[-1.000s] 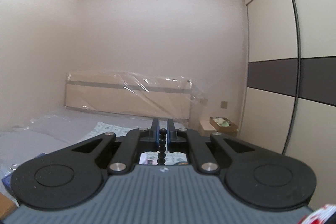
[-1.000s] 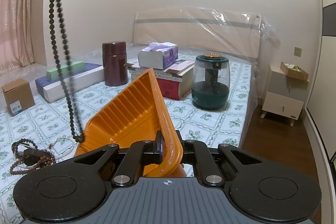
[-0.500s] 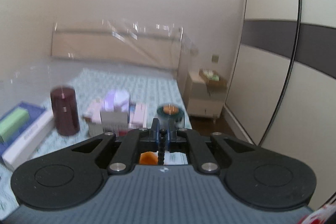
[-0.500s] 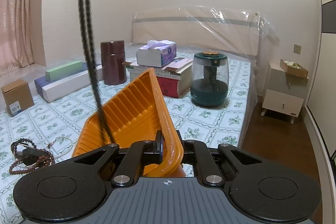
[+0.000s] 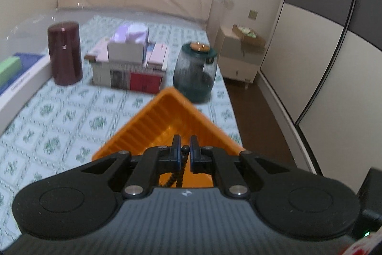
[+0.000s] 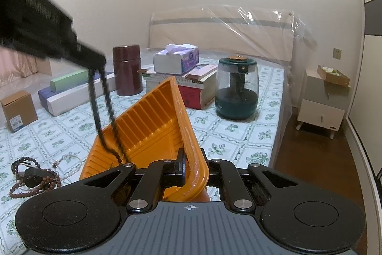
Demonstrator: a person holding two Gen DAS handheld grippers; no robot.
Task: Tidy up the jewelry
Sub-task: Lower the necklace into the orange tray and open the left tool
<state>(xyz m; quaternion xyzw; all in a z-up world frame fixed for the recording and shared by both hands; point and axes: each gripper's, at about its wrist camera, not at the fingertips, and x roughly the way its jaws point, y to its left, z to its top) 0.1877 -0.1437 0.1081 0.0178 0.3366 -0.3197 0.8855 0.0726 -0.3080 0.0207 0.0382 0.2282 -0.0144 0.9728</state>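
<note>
Black bead strand (image 6: 105, 118) hanging into tilted orange tray (image 6: 152, 126)

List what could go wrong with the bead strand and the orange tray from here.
1. The black bead strand swings from the left gripper; released now, part may land outside the orange tray.
2. The right gripper holds the tilted tray by one rim; beads could slide out the low side.
</note>
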